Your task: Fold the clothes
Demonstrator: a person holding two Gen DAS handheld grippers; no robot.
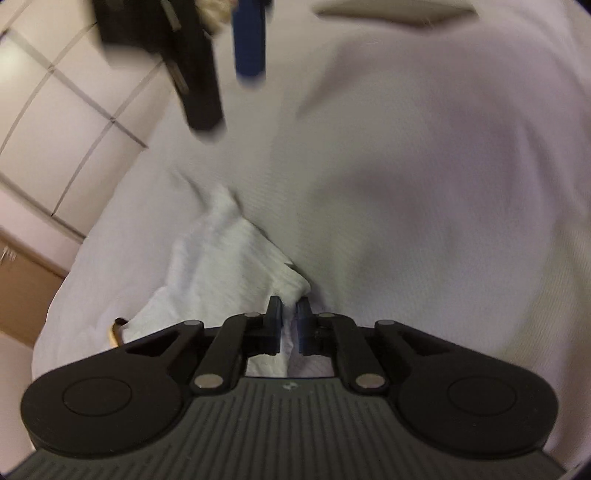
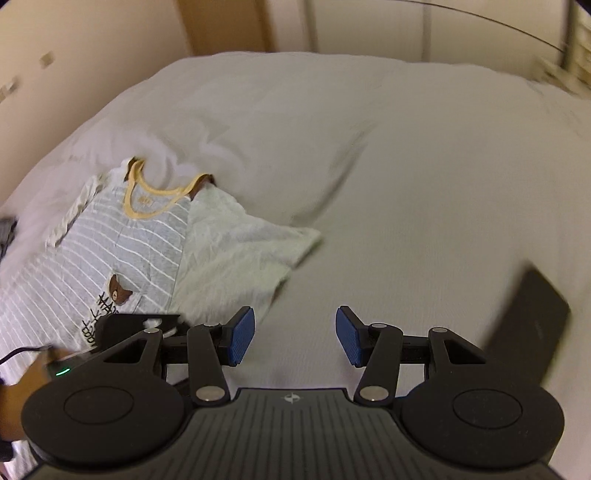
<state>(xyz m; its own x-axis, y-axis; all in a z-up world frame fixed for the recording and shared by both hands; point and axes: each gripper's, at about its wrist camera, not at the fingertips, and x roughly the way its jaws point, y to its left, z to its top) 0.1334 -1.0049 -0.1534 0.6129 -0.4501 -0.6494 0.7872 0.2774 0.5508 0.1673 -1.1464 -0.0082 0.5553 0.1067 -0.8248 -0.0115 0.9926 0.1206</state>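
Note:
A small grey striped shirt [image 2: 122,254] with a yellow collar [image 2: 147,199] and a bear print lies flat on the white bed sheet [image 2: 406,184], at the left of the right wrist view. Its white sleeve [image 2: 240,251] spreads out to the right. In the left wrist view my left gripper [image 1: 289,317] is shut on a fold of white shirt fabric [image 1: 229,258], low over the bed. My right gripper [image 2: 295,336] stands open over bare sheet just right of the sleeve's hem, with nothing between its blue pads [image 2: 242,334].
The bed's left edge runs beside pale panelled doors [image 1: 55,110] and a wooden piece [image 1: 22,295]. A pillow [image 1: 395,14] lies at the far end. A dark flat object [image 2: 524,328], blurred, is at the right. A cream wall [image 2: 92,55] is behind the bed.

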